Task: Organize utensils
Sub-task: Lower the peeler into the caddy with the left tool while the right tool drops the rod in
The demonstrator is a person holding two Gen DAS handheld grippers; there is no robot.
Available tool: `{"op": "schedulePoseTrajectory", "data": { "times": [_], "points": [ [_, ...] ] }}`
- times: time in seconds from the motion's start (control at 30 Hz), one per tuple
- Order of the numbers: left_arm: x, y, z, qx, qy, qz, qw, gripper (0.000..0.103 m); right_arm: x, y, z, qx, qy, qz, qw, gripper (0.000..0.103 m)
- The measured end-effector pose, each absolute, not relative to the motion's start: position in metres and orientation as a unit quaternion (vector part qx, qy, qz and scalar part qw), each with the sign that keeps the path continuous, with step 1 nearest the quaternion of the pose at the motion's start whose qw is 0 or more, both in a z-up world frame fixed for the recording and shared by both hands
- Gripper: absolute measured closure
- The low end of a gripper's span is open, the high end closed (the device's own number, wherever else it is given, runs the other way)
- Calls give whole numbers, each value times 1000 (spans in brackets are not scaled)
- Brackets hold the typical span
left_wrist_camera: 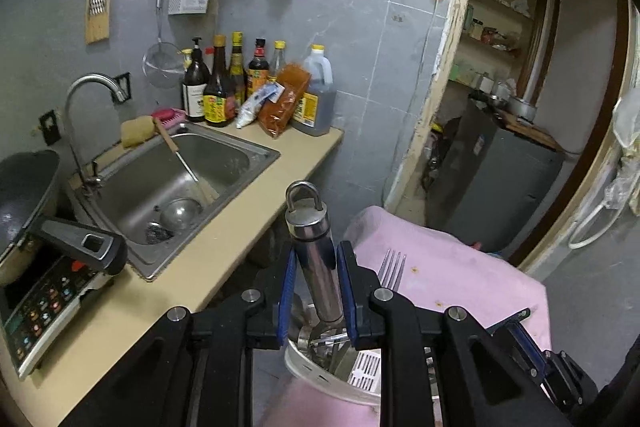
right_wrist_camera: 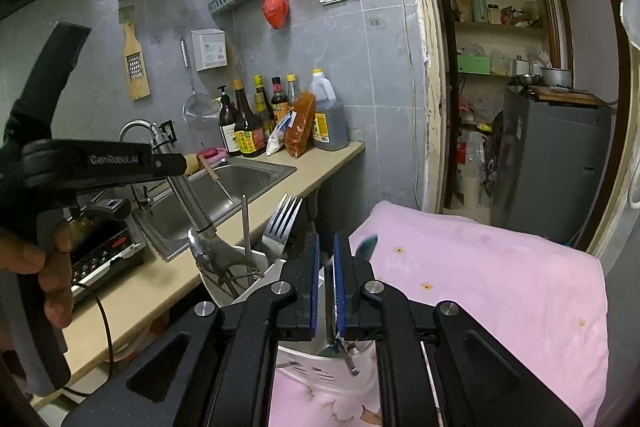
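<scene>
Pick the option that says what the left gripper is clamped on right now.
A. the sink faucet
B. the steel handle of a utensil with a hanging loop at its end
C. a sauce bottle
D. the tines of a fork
B: in the left wrist view the left gripper has its blue pads pressed on the steel handle, loop uppermost, above the white utensil holder; the fork stands free beside it.
</scene>
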State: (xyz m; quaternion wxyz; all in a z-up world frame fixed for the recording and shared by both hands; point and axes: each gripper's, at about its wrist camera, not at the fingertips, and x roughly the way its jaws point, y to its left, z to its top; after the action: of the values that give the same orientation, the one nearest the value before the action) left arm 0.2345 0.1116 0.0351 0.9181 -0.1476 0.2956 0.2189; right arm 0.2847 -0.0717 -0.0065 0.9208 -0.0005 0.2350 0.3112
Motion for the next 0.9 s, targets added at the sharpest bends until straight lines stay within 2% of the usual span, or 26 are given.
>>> {"op": "schedulePoseTrajectory", "data": {
  "times": [0.07,0.2,0.47,0.9],
  "points": [
    [236,112,34,-132,298,223,919,83,283,-73,-7,-1,234,311,921,92],
    [238,106,35,-107,300,225,921,82,275,-76,-2,5,226,312,923,75],
    [244,101,40,-92,317,225,917,82,253,-103,16,31,201,287,936,59],
    [259,102,49,-49,335,251,907,82,215,-177,18,83,197,224,951,56]
  ]
}}
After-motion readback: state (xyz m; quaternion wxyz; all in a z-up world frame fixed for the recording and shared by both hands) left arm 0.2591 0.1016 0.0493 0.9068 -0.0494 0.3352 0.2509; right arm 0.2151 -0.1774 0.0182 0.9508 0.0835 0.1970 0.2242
